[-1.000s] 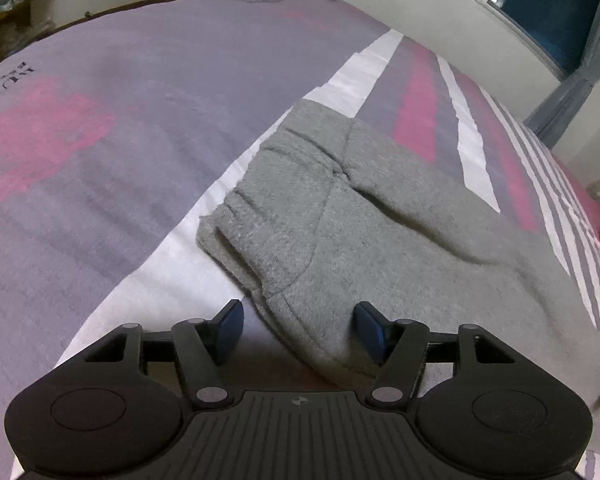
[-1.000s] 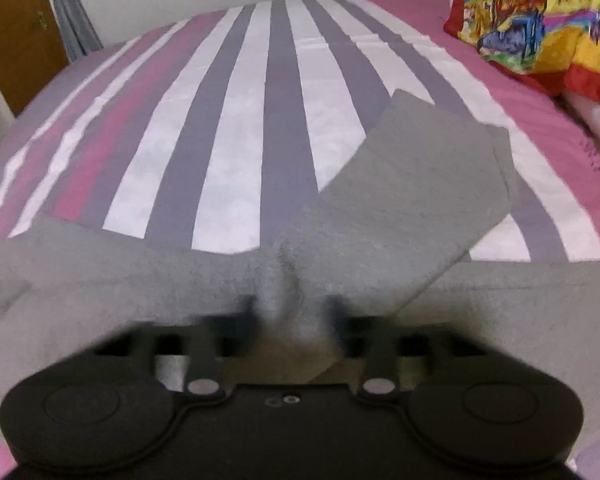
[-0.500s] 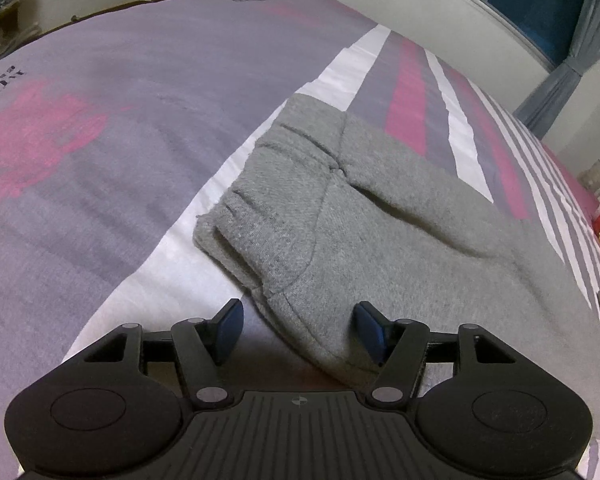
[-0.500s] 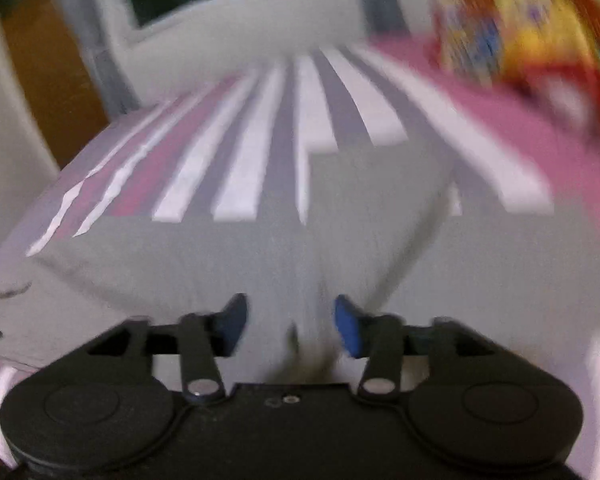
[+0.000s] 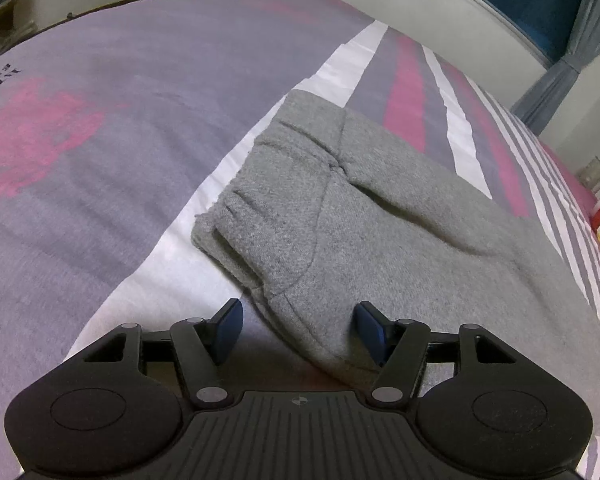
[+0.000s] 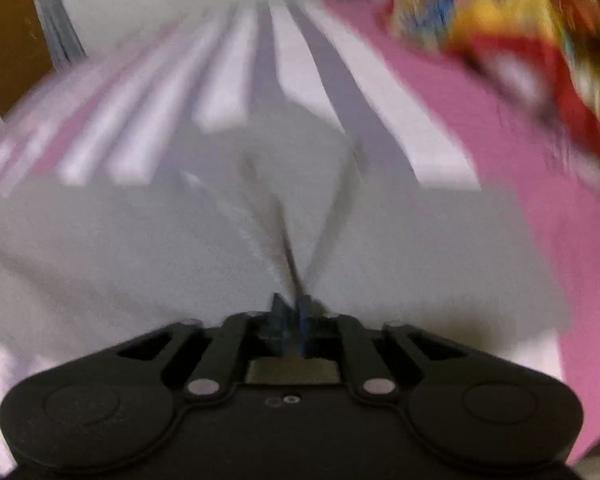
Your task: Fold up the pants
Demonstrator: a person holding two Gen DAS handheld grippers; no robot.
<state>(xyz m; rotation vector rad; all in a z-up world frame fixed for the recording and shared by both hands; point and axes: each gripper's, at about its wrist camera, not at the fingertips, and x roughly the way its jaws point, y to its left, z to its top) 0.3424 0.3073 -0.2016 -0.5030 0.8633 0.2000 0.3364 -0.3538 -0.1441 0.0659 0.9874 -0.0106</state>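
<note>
Grey fleece pants [image 5: 380, 216] lie flat on the striped bed [image 5: 100, 140], waistband end nearest our left gripper [image 5: 296, 330], legs running away to the right. That gripper is spread, its pads straddling the near waistband corner without touching it. Our right gripper [image 6: 291, 312] is pressed together, pinching a fold of the pants; blur hides which part. We judge the right to lead the fold.

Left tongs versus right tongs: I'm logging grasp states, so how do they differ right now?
The left tongs stand wide open, gripping nothing; the right tongs are shut, pinching a fold of the grey pants. The left view is sharp; the right view is motion-blurred. Both have blue pads and sit at the pants on the striped bedspread.
</note>
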